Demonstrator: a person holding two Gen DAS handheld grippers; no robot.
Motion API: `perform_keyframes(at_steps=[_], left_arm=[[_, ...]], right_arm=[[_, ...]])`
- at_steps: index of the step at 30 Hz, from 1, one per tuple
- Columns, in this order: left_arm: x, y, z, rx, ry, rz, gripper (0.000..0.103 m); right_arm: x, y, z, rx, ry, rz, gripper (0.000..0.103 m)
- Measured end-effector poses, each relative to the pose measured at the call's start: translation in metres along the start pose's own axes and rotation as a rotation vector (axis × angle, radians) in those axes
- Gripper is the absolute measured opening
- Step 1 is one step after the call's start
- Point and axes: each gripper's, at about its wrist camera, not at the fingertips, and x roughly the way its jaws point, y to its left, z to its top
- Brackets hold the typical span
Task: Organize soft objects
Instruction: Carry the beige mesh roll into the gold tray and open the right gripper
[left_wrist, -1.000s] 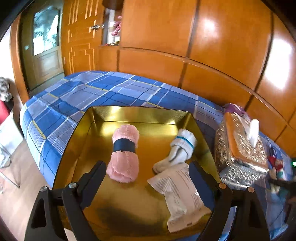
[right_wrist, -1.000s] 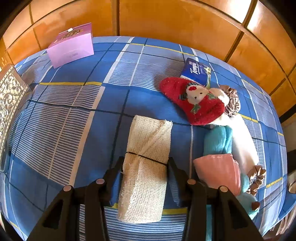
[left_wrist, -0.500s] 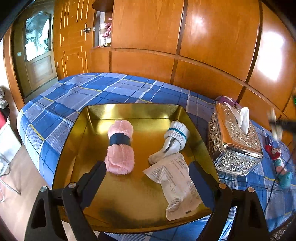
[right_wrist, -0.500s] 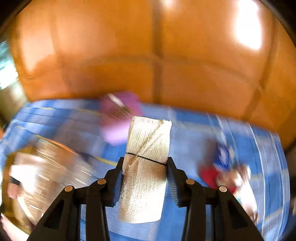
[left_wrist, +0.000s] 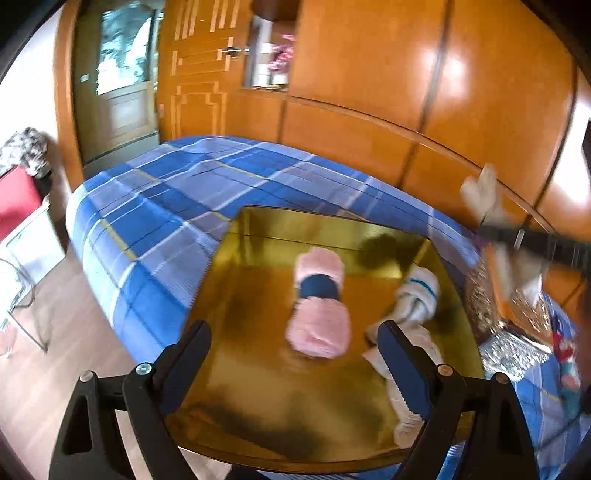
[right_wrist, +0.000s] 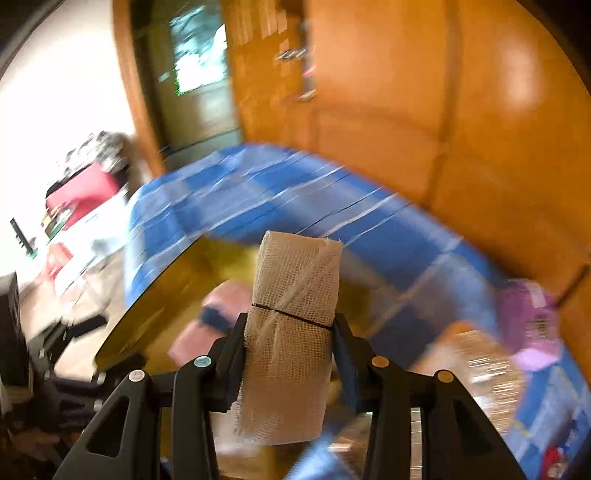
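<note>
A gold tray (left_wrist: 255, 325) sits on the blue plaid cloth (left_wrist: 155, 206). In it lie a pink rolled towel with a navy band (left_wrist: 319, 306), a white rolled sock with a teal stripe (left_wrist: 419, 291) and a white packet (left_wrist: 402, 413), partly hidden by a finger. My left gripper (left_wrist: 295, 356) hovers open over the tray's near edge, holding nothing. My right gripper (right_wrist: 290, 326) is shut on a cream gauze roll (right_wrist: 295, 273) with a thin black band, held in the air over the tray (right_wrist: 147, 295). In the left wrist view that roll (left_wrist: 480, 195) appears blurred at upper right.
A silver tissue box (left_wrist: 506, 314) stands just right of the tray, with a purple box (right_wrist: 528, 321) behind it. Small soft toys (left_wrist: 565, 354) lie further right. Orange wooden wall panels (left_wrist: 369, 74) run behind; bare floor and a red seat (left_wrist: 18, 199) are at left.
The right gripper lifted the gauze roll off the cloth and swung it left, from the pile of soft things to above the tray. The left gripper shifted left, still open.
</note>
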Motion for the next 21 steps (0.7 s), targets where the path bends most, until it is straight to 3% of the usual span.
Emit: perform_keyframes(at_steps=[4, 8, 10, 12, 21], left_arm=[[-0.001, 0.011, 0.005, -0.024, -0.020, 0.027, 0.092], [0.000, 0.010, 0.004, -0.013, -0.024, 0.034, 0.092], [0.001, 0.009, 0.003, -0.010, -0.019, 0.029, 0.092], [0.001, 0.005, 0.002, -0.002, -0.020, 0.027, 0.092], [-0.005, -0.004, 0.001, 0.029, -0.038, 0.010, 0.092]], right_arm=[[0.038, 0.037, -0.030, -0.077, 0.118, 0.048, 0.044], [0.050, 0.051, -0.052, -0.089, 0.172, 0.046, 0.046], [0.049, 0.051, -0.057, -0.087, 0.164, 0.045, 0.051], [0.043, 0.050, -0.062, -0.071, 0.143, 0.039, 0.064], [-0.003, 0.036, -0.068, -0.018, 0.015, -0.028, 0.066]])
